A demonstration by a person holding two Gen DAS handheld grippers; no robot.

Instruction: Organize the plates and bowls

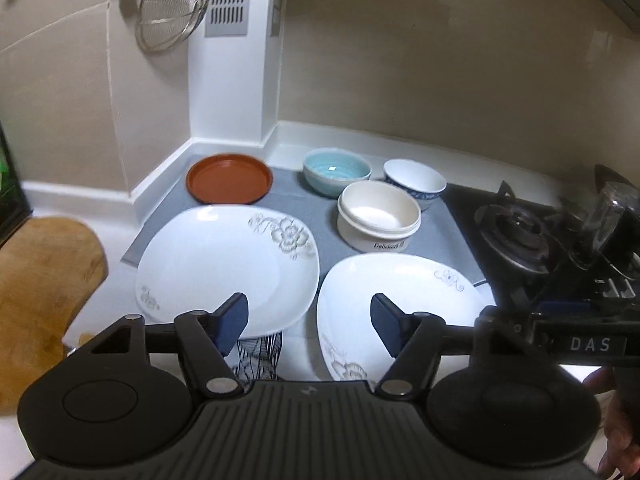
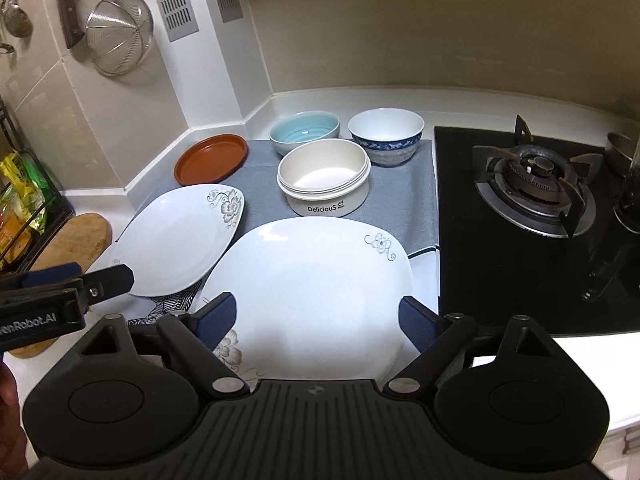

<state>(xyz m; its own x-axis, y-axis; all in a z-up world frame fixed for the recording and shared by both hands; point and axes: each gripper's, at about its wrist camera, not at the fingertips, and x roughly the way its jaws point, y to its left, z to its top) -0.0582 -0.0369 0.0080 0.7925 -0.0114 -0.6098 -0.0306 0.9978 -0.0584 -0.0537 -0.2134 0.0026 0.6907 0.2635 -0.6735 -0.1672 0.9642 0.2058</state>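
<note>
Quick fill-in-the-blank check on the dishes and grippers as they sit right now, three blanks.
1. The round plate at the back left is ____ in colour.
2. The cream bowl is printed with the word ____.
3. The number of bowls on the grey mat is ____.

Missing words: brown; Delicious; three.

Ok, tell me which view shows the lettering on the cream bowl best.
The right wrist view: the cream bowl faces the camera and its lettering reads "DeliciouS". In the left wrist view the same bowl shows the lettering smaller, blurred and hard to read.
</note>
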